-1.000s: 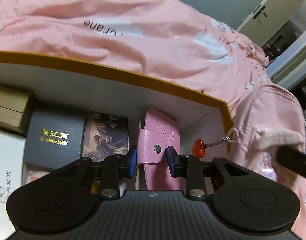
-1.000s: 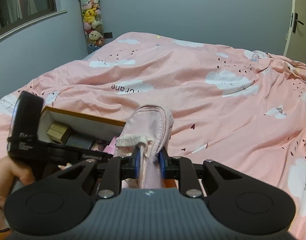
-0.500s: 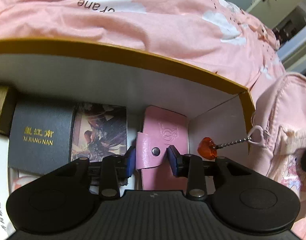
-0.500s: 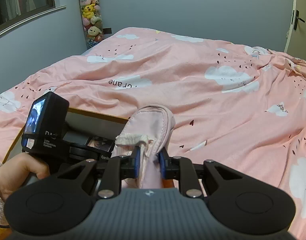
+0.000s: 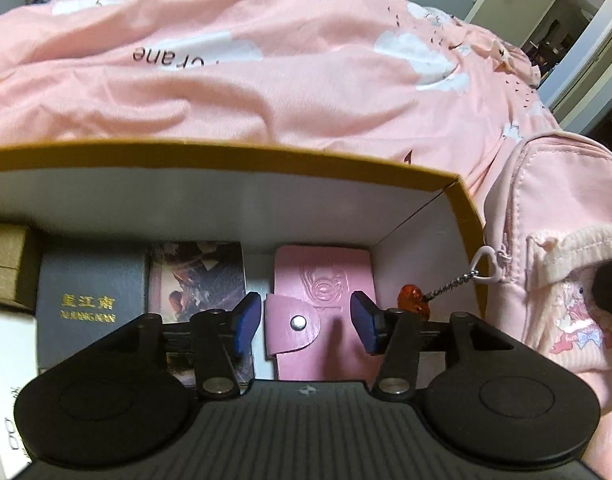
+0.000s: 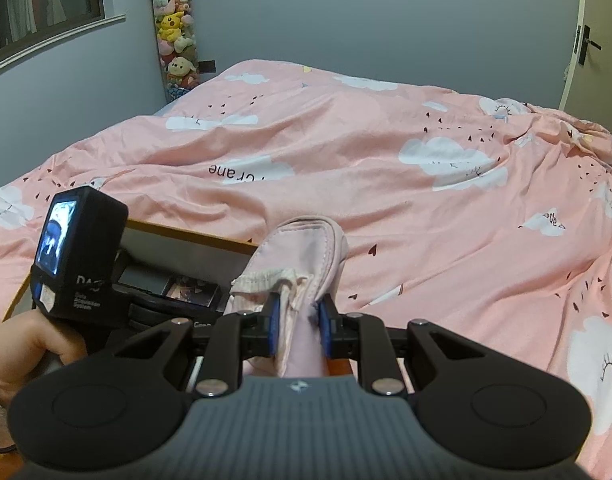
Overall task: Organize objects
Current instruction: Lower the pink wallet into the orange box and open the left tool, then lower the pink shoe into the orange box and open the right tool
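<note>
A pink snap wallet [image 5: 324, 304] lies flat in the right end of an open box with a mustard rim [image 5: 265, 162]. My left gripper [image 5: 306, 322] is open just above the wallet, its blue pads either side of it and apart from it. My right gripper [image 6: 297, 326] is shut on a pink fabric bag [image 6: 301, 256], which stands beside the box's right wall; the bag also shows in the left wrist view [image 5: 554, 248]. A red heart charm [image 5: 414, 298] hangs on a chain from the bag's zipper over the box corner.
In the box lie a dark booklet with gold lettering [image 5: 89, 300], a picture card [image 5: 199, 276], a tan small box [image 5: 5, 266] and a white box [image 5: 7, 380]. The box sits on a bed with a pink cloud-print duvet [image 6: 386, 168]. Plush toys [image 6: 173, 32] hang in the far corner.
My left gripper opened and let go of the pink wallet, which now lies in the box. The gripper drew back slightly. The right gripper kept its hold on the bag.
</note>
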{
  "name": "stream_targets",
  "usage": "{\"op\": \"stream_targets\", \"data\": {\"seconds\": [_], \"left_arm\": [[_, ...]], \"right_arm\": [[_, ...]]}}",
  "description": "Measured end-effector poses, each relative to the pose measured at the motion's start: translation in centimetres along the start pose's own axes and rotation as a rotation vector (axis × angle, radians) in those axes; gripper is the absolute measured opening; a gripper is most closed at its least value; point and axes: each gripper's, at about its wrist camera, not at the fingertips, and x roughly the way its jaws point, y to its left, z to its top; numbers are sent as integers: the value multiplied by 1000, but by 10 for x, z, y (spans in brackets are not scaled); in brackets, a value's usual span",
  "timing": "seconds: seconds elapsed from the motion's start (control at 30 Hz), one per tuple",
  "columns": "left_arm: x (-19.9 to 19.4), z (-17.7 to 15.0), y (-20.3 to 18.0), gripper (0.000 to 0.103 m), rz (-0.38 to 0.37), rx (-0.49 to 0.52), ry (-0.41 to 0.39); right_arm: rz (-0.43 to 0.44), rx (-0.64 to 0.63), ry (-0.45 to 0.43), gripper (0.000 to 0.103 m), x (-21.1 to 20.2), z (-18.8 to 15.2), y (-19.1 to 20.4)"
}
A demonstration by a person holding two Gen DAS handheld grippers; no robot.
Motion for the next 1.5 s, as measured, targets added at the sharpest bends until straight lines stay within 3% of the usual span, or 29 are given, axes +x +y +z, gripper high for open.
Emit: {"op": "stream_targets", "data": {"seconds": [0.23,0.4,0.7,1.03,1.37,1.5], "left_arm": [[-48,-4,11,61,8,57,-109],[-74,-9,20,61,14,58,-144],[-94,-41,31,61,-20,51,-139],[-96,-64,46,61,-48,-19,-125],[-98,-74,47,61,-74,-43,-125],[-98,-76,49,61,-76,-53,-128]], "right_arm": [[70,25,2,21,-10,2,2],[181,42,97,21,2,-6,16],[118,-96,278,21,46,-32,53],[148,-26,397,21,66,-41,55],[68,-296,538,23,90,-42,92],[38,-441,589,34,94,-50,105]]}}
